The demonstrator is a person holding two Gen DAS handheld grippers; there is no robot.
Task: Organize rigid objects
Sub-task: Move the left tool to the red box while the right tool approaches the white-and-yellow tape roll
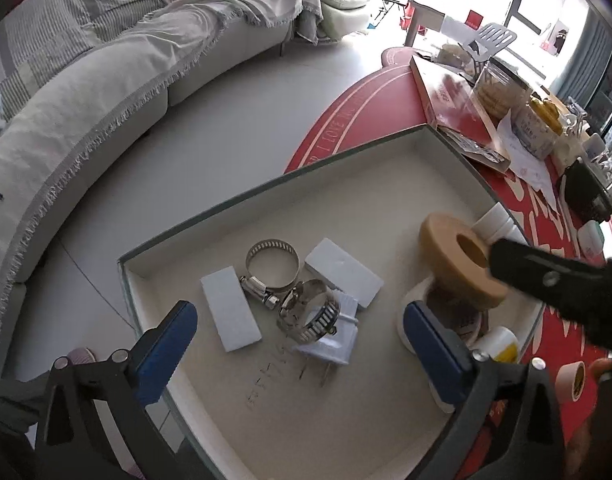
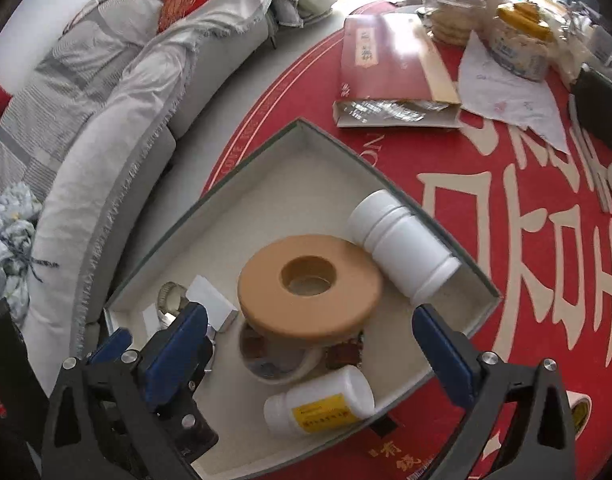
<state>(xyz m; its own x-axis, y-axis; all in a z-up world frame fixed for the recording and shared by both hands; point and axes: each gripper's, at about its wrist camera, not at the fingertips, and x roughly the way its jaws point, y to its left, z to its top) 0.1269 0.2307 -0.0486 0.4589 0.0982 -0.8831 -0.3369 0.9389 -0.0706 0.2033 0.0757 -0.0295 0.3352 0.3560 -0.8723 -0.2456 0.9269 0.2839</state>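
Note:
A shallow beige box sits on the red tablecloth. In the left wrist view it holds two metal hose clamps, two white foam blocks and a white plug. My left gripper hangs open above them, holding nothing. In the right wrist view a tan ring rests on a white tape roll in the box. Beside it lie a plain white bottle and a yellow-labelled bottle. My right gripper is open over the ring, not touching it.
A grey sofa curves along the left beyond pale floor. Behind the box are a red carton, jars and paper. A small tape roll lies on the cloth at the right.

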